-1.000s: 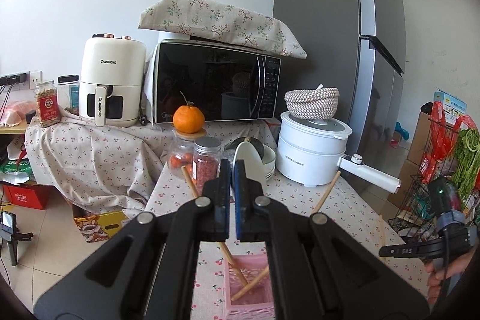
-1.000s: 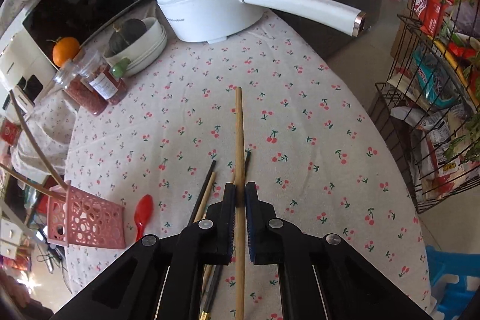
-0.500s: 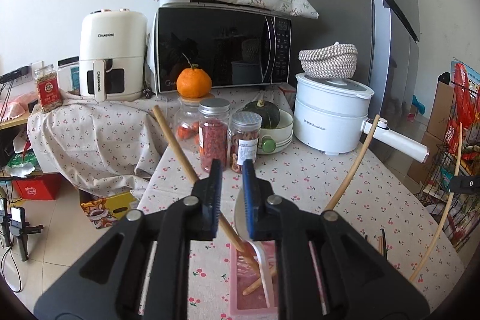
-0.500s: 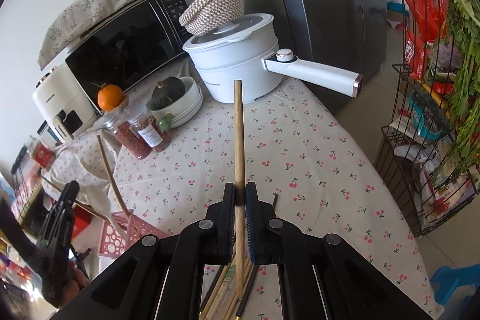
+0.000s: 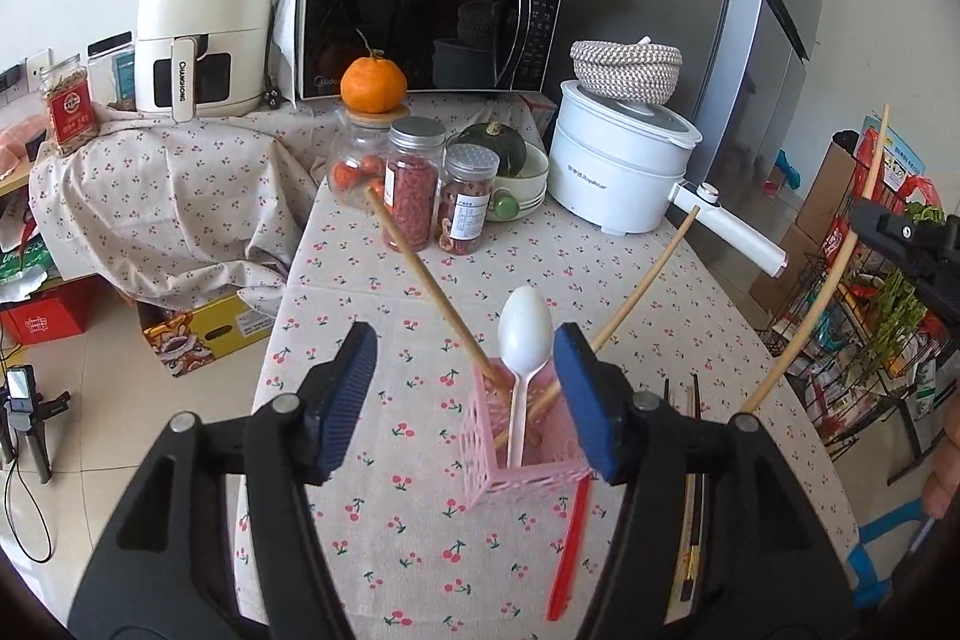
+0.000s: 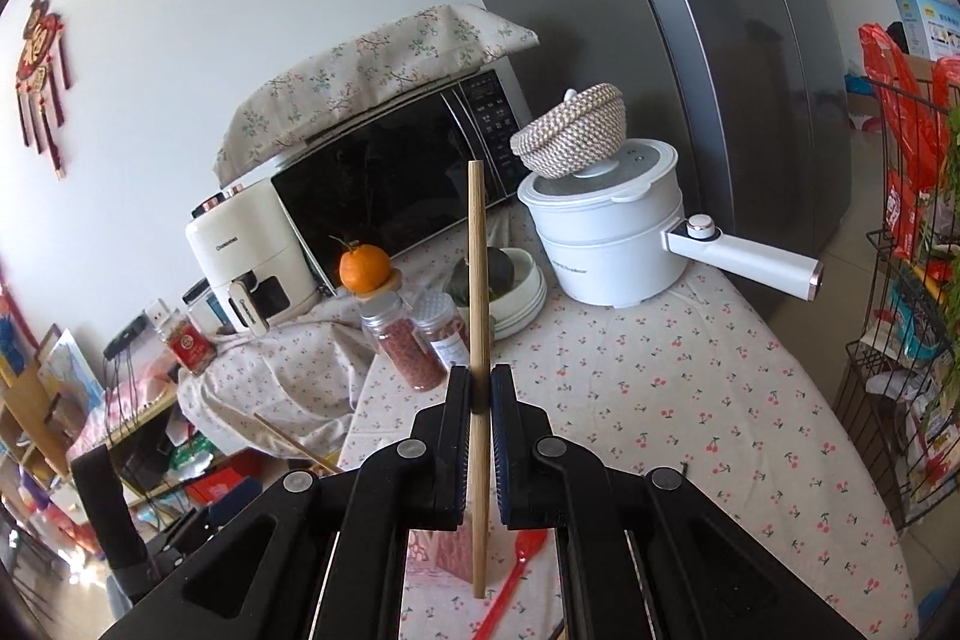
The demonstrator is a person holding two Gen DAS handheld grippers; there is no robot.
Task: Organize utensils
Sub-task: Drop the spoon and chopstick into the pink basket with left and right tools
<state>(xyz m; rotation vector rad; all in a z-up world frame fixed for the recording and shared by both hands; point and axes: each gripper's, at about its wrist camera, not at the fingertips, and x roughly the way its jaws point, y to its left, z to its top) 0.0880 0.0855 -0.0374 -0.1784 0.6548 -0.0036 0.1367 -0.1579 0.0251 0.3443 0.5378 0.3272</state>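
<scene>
while the left gripper hangs over the near end of the table, its jaws are opening, blue pads well apart, with nothing pressed between them. just past the pads stands a pink holder on the cherry-print cloth, and in it a white spoon stands bowl up, clear of both pads. two wooden chopsticks lean out of the same holder, one chopstick tilting left toward the jars, the other chopstick tilting right toward the pot handle. a red spoon lies flat on the cloth just right of the holder, and a few dark and wooden sticks lie beside it under the right finger.

the right gripper is up in the air at the table's right side, jaws clamped on a wooden stick that stands nearly upright between the pads, its top end against the dark microwave, its lower end below the fingers above the red spoon. in the left view that same stick shows as a long curved line at the right edge.

further back on the table sit two red-filled jars, an orange on a lidded jar, a squash in a stack of bowls, and a white pot with a woven basket on its lid. an air fryer stands left of the microwave.
</scene>
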